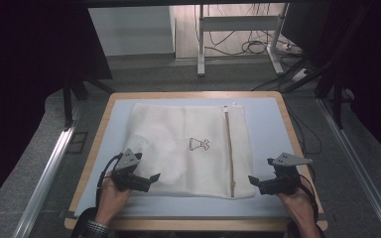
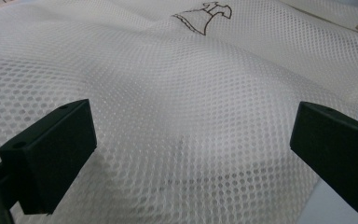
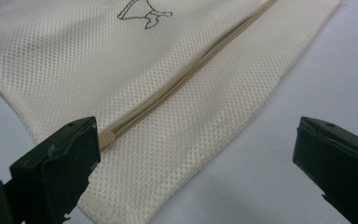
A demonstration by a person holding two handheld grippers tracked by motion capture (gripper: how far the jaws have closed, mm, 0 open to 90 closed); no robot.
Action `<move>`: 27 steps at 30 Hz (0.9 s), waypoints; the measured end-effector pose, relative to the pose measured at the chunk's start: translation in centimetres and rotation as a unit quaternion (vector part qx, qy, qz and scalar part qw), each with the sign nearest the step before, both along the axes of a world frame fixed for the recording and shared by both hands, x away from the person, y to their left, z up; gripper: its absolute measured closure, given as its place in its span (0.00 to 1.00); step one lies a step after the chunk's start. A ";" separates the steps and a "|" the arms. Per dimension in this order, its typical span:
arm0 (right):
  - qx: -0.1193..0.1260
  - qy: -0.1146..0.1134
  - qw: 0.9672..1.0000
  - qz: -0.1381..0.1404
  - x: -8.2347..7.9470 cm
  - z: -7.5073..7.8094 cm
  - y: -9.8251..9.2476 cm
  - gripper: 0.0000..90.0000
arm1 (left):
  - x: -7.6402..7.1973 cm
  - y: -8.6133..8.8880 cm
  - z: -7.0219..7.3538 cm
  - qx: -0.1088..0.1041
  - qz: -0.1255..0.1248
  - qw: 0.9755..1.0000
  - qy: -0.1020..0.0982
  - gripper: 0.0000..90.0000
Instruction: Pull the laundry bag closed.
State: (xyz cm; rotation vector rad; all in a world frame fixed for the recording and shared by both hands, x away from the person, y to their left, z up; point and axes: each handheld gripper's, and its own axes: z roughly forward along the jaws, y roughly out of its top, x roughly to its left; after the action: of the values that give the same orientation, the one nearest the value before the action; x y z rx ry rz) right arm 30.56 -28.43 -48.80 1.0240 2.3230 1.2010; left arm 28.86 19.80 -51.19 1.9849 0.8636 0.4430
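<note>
While both grippers wait at the near edge, the scene reads as follows.

Mesh laundry bag [image 1: 188,148]: lies flat on the pale blue mat [image 1: 268,124] of the table, slightly askew, with a small dress outline [image 1: 199,144] printed near its middle.

Zipper [image 1: 229,153]: a beige strip running from far edge to near edge along the bag's right side.

Left gripper [image 1: 151,178]: jaws wide apart, holding nothing; it sits over the bag's near left corner, mesh spread beneath and between the jaws.

Right gripper [image 1: 253,181]: jaws wide apart, empty; just beside the bag's near right corner, the zipper's near end [image 3: 106,137] close to one jaw.

Hands: each grips its tool from the table's near edge.
</note>
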 end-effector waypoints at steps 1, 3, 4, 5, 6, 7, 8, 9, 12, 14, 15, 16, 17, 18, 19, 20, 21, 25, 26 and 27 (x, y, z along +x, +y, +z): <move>0.003 0.003 1.000 0.002 0.1 0.0 0.0 0.01 | 0.1 0.1 0.0 -0.002 0.001 1.000 0.002 0.00; 0.002 0.006 1.000 0.005 0.1 -0.1 0.0 0.02 | 0.1 0.2 0.1 -0.004 0.006 1.000 0.004 0.00; 0.002 0.007 1.000 0.008 0.1 -0.1 0.1 0.02 | 0.1 0.2 0.2 -0.003 0.008 1.000 0.007 0.01; 0.004 0.009 1.000 0.013 0.2 -0.1 0.2 0.02 | 0.0 0.3 0.2 -0.002 0.011 1.000 0.008 0.01; 0.000 0.008 1.000 0.017 0.2 -0.1 0.3 0.02 | 0.0 0.3 0.3 -0.001 0.013 1.000 0.008 0.01; -0.004 0.006 1.000 0.022 0.2 -0.2 0.4 0.02 | 0.0 0.3 0.3 -0.001 0.013 1.000 0.009 0.01; -0.008 0.005 1.000 0.026 0.1 -0.2 0.6 0.02 | 0.0 0.3 0.3 -0.001 0.013 1.000 0.009 0.01; -0.008 0.005 1.000 0.026 0.1 -0.2 0.6 0.02 | 0.0 0.3 0.3 -0.001 0.013 1.000 0.009 0.01; -0.022 0.002 0.999 0.031 0.1 -0.3 0.8 0.02 | 0.0 0.1 0.3 0.006 0.013 1.000 0.002 0.01; -0.025 0.003 0.999 0.031 0.2 -0.4 0.9 0.02 | 0.0 0.0 0.3 0.011 0.014 1.000 -0.004 0.01; -0.026 0.003 0.999 0.031 0.2 -0.4 0.9 0.02 | 0.0 0.1 0.3 0.011 0.014 1.000 -0.006 0.01; -0.026 0.002 0.999 0.031 0.2 -0.4 0.9 0.02 | 0.0 0.2 0.3 0.003 0.011 1.000 -0.005 0.01; -0.027 0.001 0.999 0.031 0.2 -0.4 1.0 0.02 | 0.0 0.2 0.3 -0.003 0.012 1.000 -0.005 0.01; -0.027 0.001 0.999 0.031 0.2 -0.4 1.0 0.02 | 0.0 0.3 0.4 -0.008 0.014 1.000 -0.005 0.01; -0.027 0.000 0.999 0.032 0.2 -0.4 1.0 0.02 | 0.0 0.4 0.4 -0.012 0.015 1.000 -0.005 0.01; -0.027 0.001 0.999 0.032 0.2 -0.4 1.0 0.02 | 0.1 0.5 0.4 -0.020 0.014 1.000 -0.003 0.01; -0.027 0.002 0.999 0.032 0.2 -0.4 1.0 0.02 | 0.1 0.6 0.4 -0.021 0.017 1.000 0.003 0.01; -0.020 0.004 0.999 0.031 0.2 -0.4 0.9 0.01 | 0.1 0.5 0.4 -0.018 0.019 1.000 0.008 0.01; -0.018 0.004 0.999 0.029 0.3 -0.4 0.9 0.01 | 0.1 0.4 0.4 -0.019 0.019 1.000 0.007 0.01; -0.017 0.004 0.999 0.029 0.3 -0.4 0.9 0.01 | 0.0 0.3 0.5 -0.018 0.018 1.000 0.006 0.01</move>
State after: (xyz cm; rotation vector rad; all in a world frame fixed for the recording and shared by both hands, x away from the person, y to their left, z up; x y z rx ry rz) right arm 30.84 -27.56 -49.21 0.9586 2.3852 1.1768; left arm 28.90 20.13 -50.71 1.9431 0.9098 0.4329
